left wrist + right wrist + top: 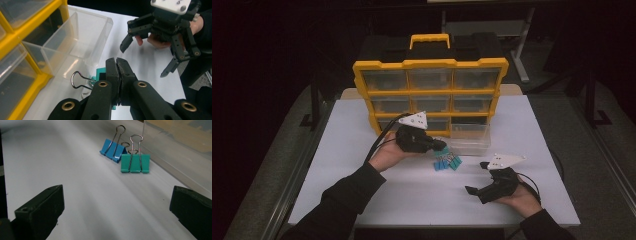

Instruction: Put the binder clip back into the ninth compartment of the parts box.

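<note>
Two binder clips lie on the white table in front of a clear drawer. The blue clip is left of the teal clip. My left gripper hovers just above and behind them, jaws pressed together with nothing visible between them. A teal clip and its wire handle peek out beside its left jaw. My right gripper is wide open near the table's front right, pointed at the clips and well short of them.
A yellow organizer with clear drawers stands at the back of the table. One clear drawer is out on the table at its lower right, beside the clips. Table edges drop off to dark floor.
</note>
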